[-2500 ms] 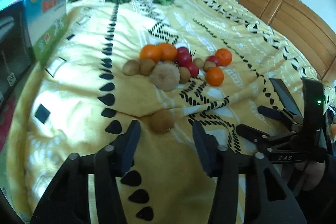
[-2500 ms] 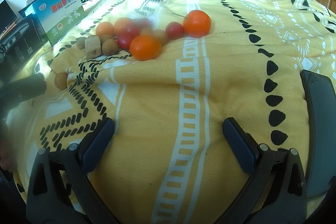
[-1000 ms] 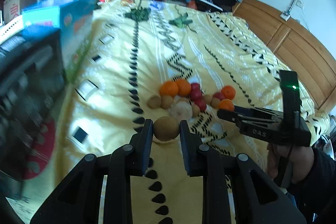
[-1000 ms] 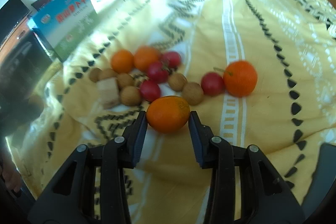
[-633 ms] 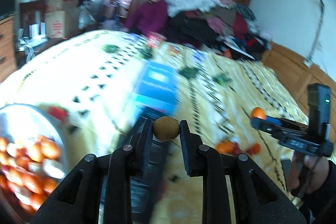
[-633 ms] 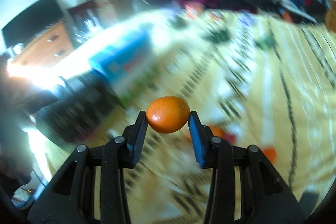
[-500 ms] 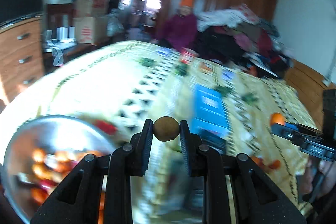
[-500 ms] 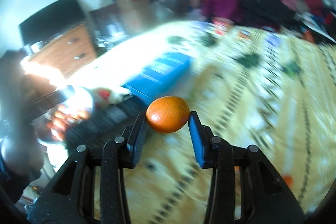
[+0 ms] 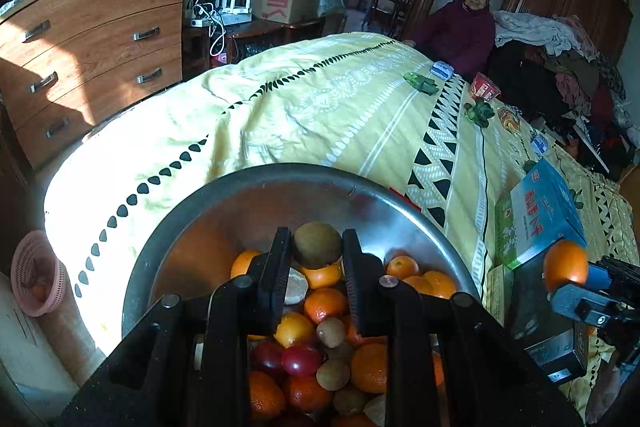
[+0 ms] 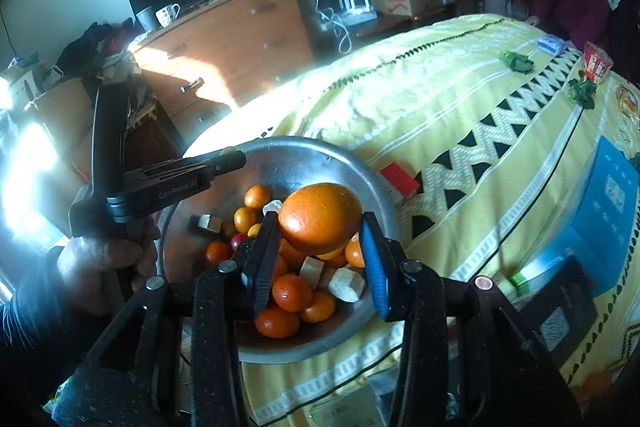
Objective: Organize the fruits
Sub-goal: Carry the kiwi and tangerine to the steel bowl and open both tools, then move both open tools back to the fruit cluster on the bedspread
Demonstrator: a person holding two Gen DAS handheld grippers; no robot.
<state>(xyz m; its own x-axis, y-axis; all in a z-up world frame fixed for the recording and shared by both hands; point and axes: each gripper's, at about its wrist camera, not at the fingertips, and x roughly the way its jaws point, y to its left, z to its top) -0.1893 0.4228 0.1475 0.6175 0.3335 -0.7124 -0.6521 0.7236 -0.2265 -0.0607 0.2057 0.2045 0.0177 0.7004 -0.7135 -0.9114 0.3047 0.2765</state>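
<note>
My left gripper [image 9: 316, 247] is shut on a brown kiwi [image 9: 317, 243] and holds it above a large steel bowl [image 9: 224, 211] full of oranges, kiwis and red fruits. My right gripper [image 10: 318, 223] is shut on an orange [image 10: 320, 218] and holds it over the same bowl [image 10: 320, 155]. The right gripper with its orange [image 9: 565, 265] also shows at the right edge of the left wrist view. The left gripper's handle [image 10: 168, 187] shows at the left of the right wrist view.
The bowl sits on a yellow patterned bedspread [image 9: 340, 107]. A blue and green box [image 9: 540, 215] lies to its right, a small red box [image 10: 398, 181] beside the bowl. A wooden dresser [image 9: 92, 39] stands left, a pink basket [image 9: 36, 275] on the floor. A person [image 9: 466, 23] sits at the bed's far end.
Both grippers picked fruit off the bedspread, the left a kiwi and the right an orange, then swung left with them. Both now hang over the steel bowl.
</note>
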